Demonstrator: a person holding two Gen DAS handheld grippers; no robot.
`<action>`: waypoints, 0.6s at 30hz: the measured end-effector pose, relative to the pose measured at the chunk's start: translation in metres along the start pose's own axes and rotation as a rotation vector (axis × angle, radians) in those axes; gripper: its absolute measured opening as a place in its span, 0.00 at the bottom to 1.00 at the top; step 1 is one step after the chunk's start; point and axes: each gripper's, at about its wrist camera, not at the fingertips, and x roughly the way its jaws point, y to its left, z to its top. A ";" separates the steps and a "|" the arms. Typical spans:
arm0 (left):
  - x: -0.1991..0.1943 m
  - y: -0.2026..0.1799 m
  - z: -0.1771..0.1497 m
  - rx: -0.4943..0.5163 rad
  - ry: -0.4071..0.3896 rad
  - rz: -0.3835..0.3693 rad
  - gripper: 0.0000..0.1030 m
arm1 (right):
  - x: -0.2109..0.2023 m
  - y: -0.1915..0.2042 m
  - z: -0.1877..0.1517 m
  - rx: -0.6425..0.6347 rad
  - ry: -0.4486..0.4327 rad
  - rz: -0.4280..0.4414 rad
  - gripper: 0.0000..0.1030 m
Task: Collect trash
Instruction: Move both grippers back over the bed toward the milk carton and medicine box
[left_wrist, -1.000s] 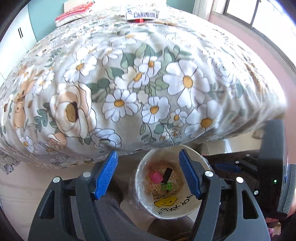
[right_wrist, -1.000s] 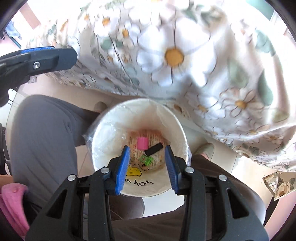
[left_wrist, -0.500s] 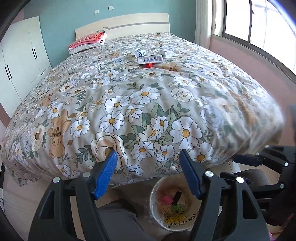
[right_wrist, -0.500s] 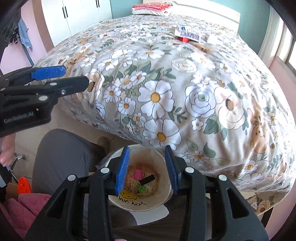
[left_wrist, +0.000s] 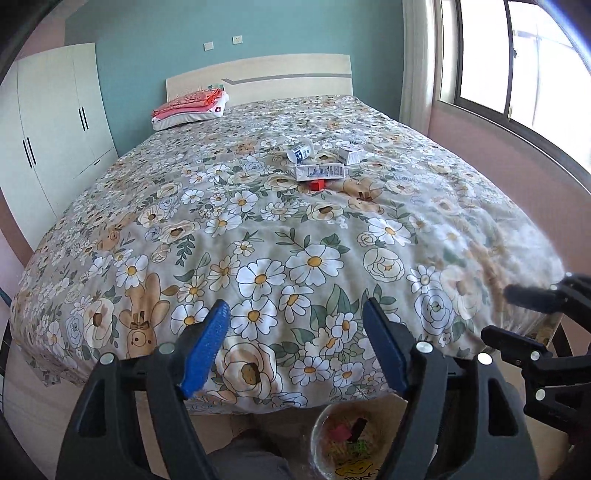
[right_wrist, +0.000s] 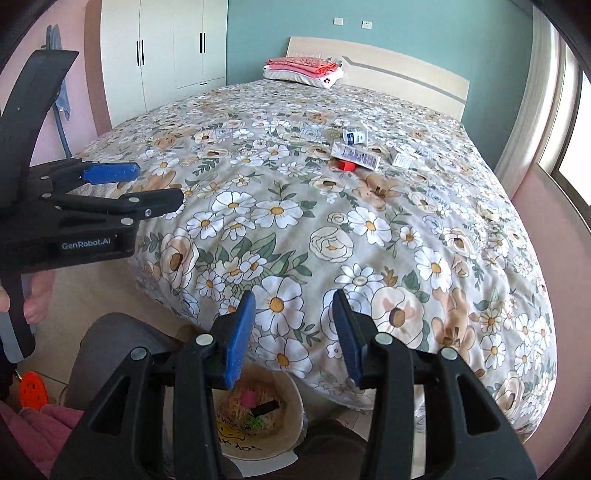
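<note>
Long carton (left_wrist: 320, 172) crosswise on bed (left_wrist: 258, 236)

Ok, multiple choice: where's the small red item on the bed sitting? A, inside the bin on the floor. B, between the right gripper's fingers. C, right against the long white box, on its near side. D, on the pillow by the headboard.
C: the small red item lies on the bedspread against the near side of the long white box.

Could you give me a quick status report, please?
Left gripper open, right gripper open, both empty. Trash on bed; bin below. Nothing blocking.
</note>
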 end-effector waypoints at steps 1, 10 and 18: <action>0.002 0.001 0.007 -0.001 -0.005 -0.003 0.76 | 0.000 -0.003 0.006 -0.003 -0.008 -0.001 0.44; 0.041 0.003 0.066 0.013 -0.029 -0.008 0.82 | 0.023 -0.042 0.058 -0.017 -0.058 -0.049 0.59; 0.099 -0.008 0.110 0.042 -0.012 -0.063 0.84 | 0.066 -0.097 0.102 -0.003 -0.051 -0.076 0.63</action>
